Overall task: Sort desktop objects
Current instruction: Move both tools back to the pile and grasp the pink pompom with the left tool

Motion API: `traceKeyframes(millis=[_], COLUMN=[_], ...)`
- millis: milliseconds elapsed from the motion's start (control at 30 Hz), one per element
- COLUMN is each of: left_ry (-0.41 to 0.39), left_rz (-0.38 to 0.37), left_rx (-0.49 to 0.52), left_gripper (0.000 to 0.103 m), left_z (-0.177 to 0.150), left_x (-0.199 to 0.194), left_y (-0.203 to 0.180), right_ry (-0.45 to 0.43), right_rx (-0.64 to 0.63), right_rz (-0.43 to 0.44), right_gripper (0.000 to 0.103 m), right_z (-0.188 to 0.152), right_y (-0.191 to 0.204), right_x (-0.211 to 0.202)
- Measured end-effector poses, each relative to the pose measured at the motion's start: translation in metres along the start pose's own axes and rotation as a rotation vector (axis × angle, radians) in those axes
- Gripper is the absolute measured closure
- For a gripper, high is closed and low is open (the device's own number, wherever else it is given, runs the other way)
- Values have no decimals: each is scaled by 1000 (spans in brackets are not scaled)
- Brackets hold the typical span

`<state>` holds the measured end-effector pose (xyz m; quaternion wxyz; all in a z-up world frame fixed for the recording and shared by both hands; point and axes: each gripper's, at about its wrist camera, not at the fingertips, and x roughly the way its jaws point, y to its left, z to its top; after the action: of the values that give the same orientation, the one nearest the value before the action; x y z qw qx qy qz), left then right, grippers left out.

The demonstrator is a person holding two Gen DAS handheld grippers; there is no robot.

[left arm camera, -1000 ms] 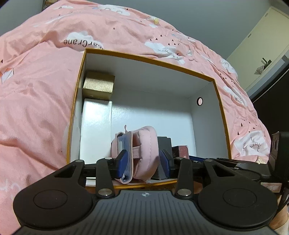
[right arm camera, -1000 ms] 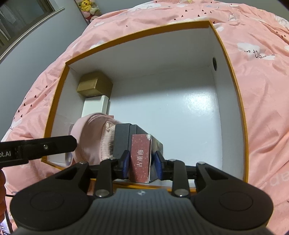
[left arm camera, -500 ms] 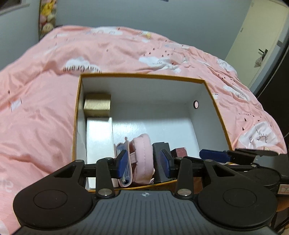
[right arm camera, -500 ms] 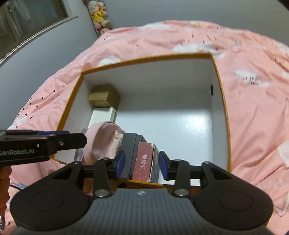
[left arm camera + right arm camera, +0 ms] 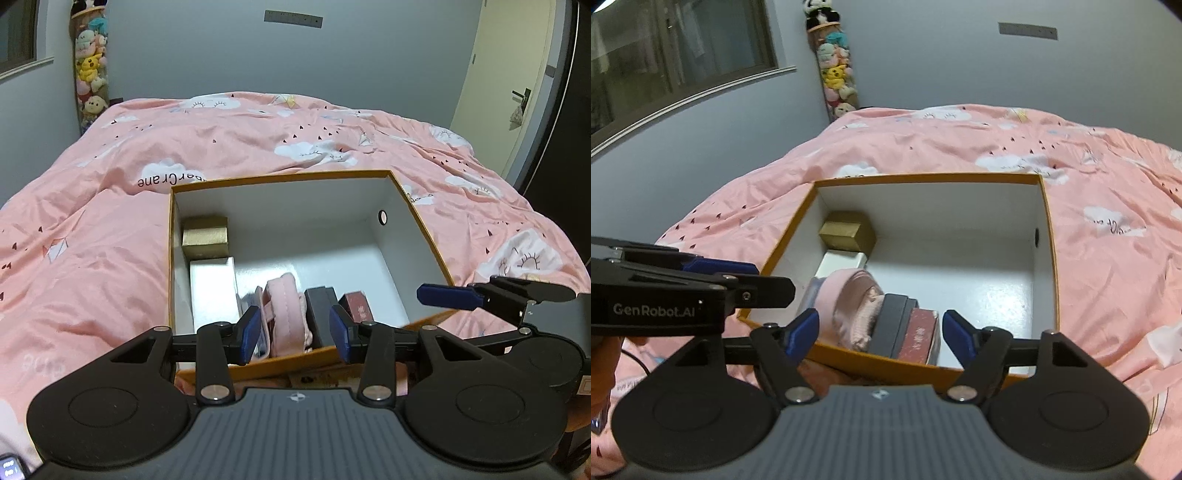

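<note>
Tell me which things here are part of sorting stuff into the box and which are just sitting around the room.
Part of the job: orange-rimmed box; gold box; white box; pink pouch; dark grey case; red box.

Just lying about: pink duvet; plush toys; door.

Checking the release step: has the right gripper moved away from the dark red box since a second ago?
Yes. The right gripper has pulled back and up from the dark red box, which stands inside the orange-rimmed box; its jaws are opening with nothing pressed between them.
</note>
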<state>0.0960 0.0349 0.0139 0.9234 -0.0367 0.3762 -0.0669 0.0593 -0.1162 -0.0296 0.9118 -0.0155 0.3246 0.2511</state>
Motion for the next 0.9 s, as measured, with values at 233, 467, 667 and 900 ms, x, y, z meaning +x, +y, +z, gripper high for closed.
traceKeyframes(millis=[233,467,667,900], left_ry=[25,74,109,152], left_rz=[11,-12,-70,-137], left_rx=[10,13,37,81], left_gripper=[48,48,45,43], left_z=[-19,-38,-49,-64], left_x=[-4,-8,-14,-17], left_y=[-3,-1,3,3], right_ry=[54,91,112,178], right_rx=[-65,-104,-91,33], right_rz=[-30,-40,-74,-64], right_gripper=[25,25,25,31], right_z=[-14,-31,-39,-54], right_y=[15,24,16,-10], right_x=[-3,-10,-17,-30])
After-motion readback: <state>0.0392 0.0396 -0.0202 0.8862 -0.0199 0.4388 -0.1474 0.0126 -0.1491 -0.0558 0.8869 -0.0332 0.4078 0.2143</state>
